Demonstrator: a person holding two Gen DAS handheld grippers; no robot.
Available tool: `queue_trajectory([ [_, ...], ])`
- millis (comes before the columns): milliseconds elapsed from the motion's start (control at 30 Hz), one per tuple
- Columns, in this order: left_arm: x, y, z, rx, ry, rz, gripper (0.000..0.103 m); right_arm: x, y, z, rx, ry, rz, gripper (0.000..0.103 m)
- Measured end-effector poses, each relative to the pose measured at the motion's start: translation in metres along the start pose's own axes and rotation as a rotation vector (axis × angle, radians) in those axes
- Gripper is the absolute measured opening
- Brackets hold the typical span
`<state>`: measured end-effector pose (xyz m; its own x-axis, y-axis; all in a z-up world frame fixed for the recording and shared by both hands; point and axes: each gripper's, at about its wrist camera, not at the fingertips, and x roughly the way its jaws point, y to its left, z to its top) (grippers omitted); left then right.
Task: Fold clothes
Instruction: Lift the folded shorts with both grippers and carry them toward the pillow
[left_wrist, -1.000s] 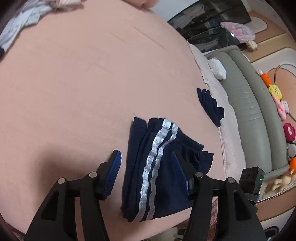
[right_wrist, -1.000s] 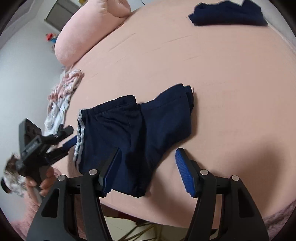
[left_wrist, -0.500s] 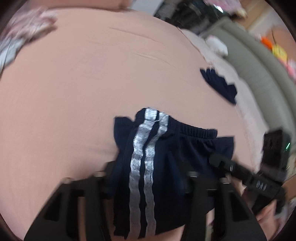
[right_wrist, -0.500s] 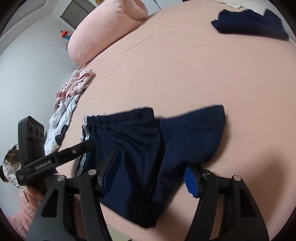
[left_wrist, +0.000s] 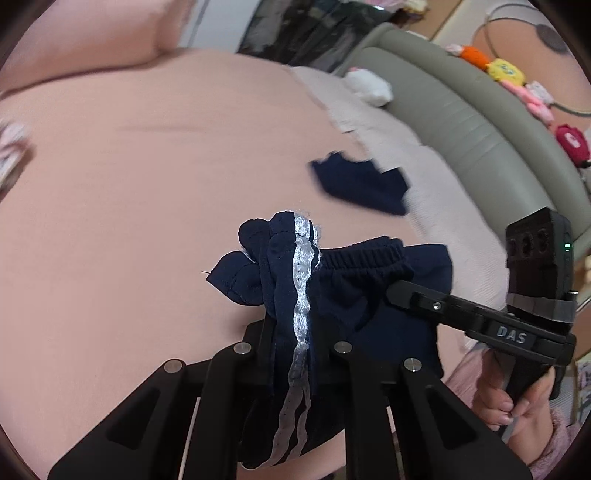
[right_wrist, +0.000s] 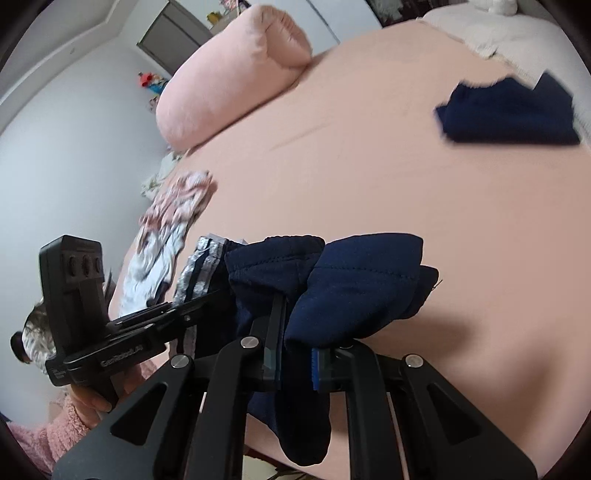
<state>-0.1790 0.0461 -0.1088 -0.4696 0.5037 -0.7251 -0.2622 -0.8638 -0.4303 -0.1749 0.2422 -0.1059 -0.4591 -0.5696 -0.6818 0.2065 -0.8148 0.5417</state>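
Both grippers grasp the same navy shorts at the near edge of the bed, which has a pink sheet. The left gripper is clenched on the side of the shorts that has the two silver stripes; the cloth is bunched between its fingers and sticks up above them. The right gripper is clenched on the plain navy side, and a thick fold of the shorts lies over its fingertips while the rest hangs down between the fingers. In the left wrist view the right gripper reaches into the cloth from the right, held by the right hand. In the right wrist view the left gripper comes in from the left, just beside the striped edge. A second navy garment lies flat near the far right edge of the bed, well apart. A pink pillow rests at the far edge, and a pile of pale patterned clothes lies at the left edge.
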Motion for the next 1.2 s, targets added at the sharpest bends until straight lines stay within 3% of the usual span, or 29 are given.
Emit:
queue_trajectory([
  [367, 0.115, -0.101, 0.170, 0.068, 0.010, -0.081, 0.013, -0.075, -0.098, 0.148, 0.000, -0.141, -0.167, 0.009],
  [500, 0.158, -0.120, 0.205, 0.072, 0.007, -0.100, 0.013, -0.079, -0.143, 0.191, 0.016, -0.160, -0.216, 0.009],
  [733, 0.246, -0.106, 0.214, 0.009, 0.056, -0.072, 0.013, -0.046, -0.217, 0.221, 0.070, -0.110, -0.276, 0.009],
  [767, 0.259, -0.102, 0.211, 0.003, 0.069, -0.058, 0.015, -0.039, -0.229, 0.220, 0.085, -0.097, -0.273, 0.009],
  [833, 0.283, -0.091, 0.203, -0.007, 0.121, 0.001, 0.028, -0.021, -0.253, 0.218, 0.119, -0.062, -0.286, 0.013],
  [900, 0.294, -0.083, 0.198, -0.020, 0.155, 0.026, 0.030, 0.002, -0.282, 0.213, 0.176, 0.010, -0.345, 0.029],
  [933, 0.285, -0.084, 0.198, -0.016, 0.120, 0.010, 0.030, 0.008, -0.293, 0.210, 0.223, 0.039, -0.357, 0.033],
  [1000, 0.264, -0.092, 0.198, 0.027, 0.025, 0.015, 0.044, -0.007, -0.304, 0.207, 0.301, -0.029, -0.297, 0.036],
  [1100, 0.235, -0.118, 0.197, 0.171, -0.129, 0.053, 0.047, -0.048, -0.288, 0.203, 0.255, -0.223, -0.349, 0.037],
  [1133, 0.233, -0.127, 0.196, 0.217, -0.147, 0.054, 0.047, -0.056, -0.281, 0.201, 0.235, -0.261, -0.366, 0.038],
  [1200, 0.246, -0.142, 0.192, 0.303, -0.097, 0.059, 0.047, -0.060, -0.262, 0.199, 0.153, -0.282, -0.347, 0.038],
])
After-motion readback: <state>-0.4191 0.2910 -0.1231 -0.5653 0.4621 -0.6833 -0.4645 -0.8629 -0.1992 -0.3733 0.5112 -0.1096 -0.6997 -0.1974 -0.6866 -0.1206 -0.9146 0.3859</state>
